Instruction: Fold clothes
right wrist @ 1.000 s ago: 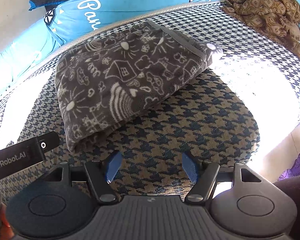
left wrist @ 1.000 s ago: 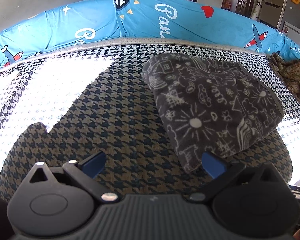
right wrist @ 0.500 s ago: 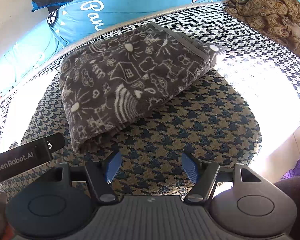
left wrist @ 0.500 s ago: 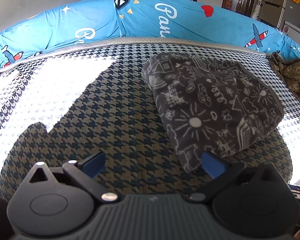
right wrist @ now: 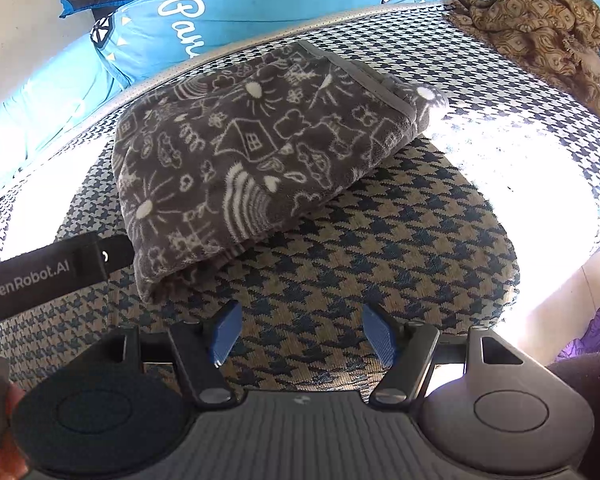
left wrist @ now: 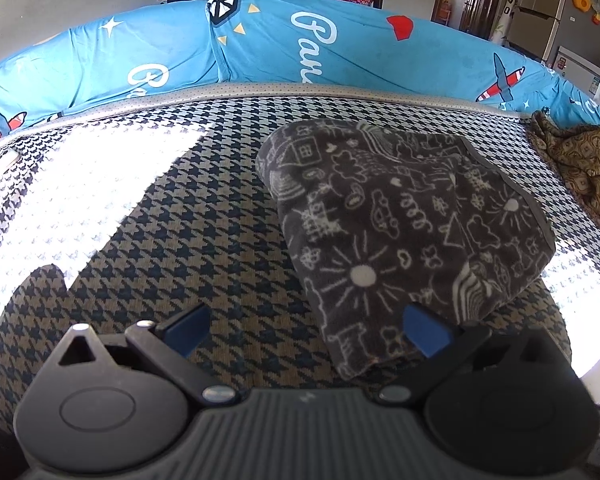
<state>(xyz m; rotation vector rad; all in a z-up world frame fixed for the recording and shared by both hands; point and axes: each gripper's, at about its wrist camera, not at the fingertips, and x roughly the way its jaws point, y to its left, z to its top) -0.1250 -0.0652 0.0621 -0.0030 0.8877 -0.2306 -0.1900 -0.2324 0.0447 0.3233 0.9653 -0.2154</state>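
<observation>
Left wrist view: left claw point(left wrist: 306, 330) is gaping, empty, beside the blanket's point(left wrist: 400, 216) near corner.
Right claw point(right wrist: 302, 334): hanging open, holding nothing.
Blanket: lying folded on the bed point(right wrist: 380, 248).

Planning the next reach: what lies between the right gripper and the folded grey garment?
Only bare houndstooth cover, per the right wrist view, separates the open right gripper from the folded grey garment.

The blanket point(left wrist: 400, 224) looks soft, matt fleece (napped, doodle-printed). The mattress point(left wrist: 204, 232) is coarse woven houndstooth cloth. At twelve o'clock, the blue sheet point(left wrist: 260, 48) is smooth fabric. Gripper fingers point(right wrist: 224, 330) look like matt plastic.
</observation>
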